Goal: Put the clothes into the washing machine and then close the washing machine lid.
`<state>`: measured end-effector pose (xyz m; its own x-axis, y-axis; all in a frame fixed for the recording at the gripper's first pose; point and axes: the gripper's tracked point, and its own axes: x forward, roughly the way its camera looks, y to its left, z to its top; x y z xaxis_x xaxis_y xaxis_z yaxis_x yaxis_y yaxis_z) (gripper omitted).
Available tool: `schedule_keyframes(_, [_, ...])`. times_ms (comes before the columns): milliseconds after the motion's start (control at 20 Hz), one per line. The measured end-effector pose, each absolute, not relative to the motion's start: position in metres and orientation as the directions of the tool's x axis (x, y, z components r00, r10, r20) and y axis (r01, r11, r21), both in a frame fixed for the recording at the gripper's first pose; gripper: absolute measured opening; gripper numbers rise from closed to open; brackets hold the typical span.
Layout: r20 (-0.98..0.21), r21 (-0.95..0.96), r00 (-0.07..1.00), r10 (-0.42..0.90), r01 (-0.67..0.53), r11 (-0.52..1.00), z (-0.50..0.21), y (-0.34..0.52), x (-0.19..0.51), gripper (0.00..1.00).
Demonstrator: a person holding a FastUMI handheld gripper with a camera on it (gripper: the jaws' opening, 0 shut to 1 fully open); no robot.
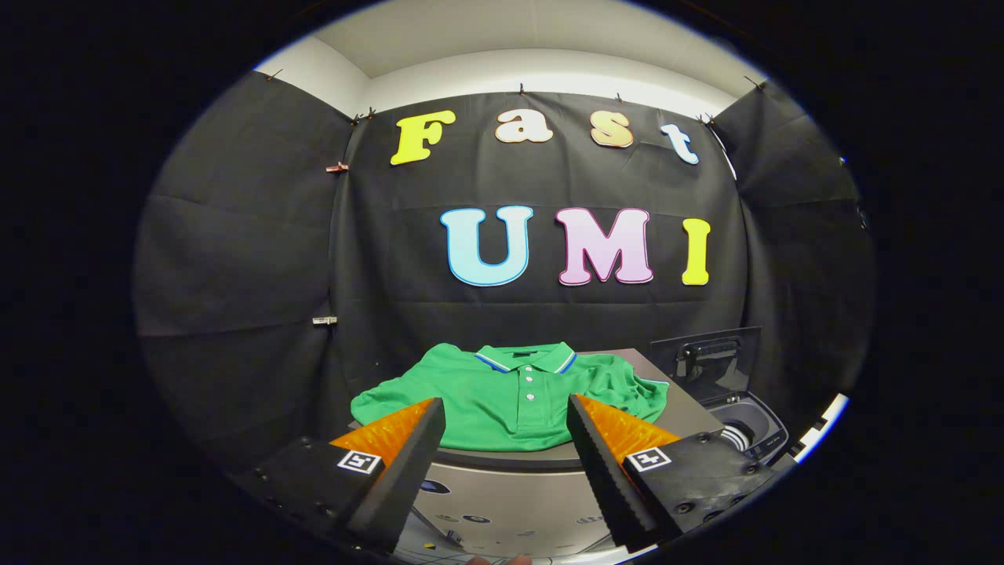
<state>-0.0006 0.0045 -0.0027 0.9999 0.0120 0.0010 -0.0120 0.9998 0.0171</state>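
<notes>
A green polo shirt (502,396) with a striped collar lies folded flat on top of a grey appliance (674,408), just ahead of and beyond my fingers. My gripper (506,412) is open, its two fingers spread wide with nothing between them, hovering in front of the shirt's near edge. To the right of the shirt stands the washing machine (741,428), its dark lid (710,361) raised upright and its drum opening showing below.
The grey appliage front (502,502) with round markings drops below the fingers. Black cloth walls close in behind and on both sides. A white edge (823,428) runs past the washing machine on the right.
</notes>
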Motion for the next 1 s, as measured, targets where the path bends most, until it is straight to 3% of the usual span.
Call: schedule_keyframes(1000, [0.009, 0.023, 1.000, 0.022, -0.022, 0.999, 0.001, 0.006, 0.011, 0.98])
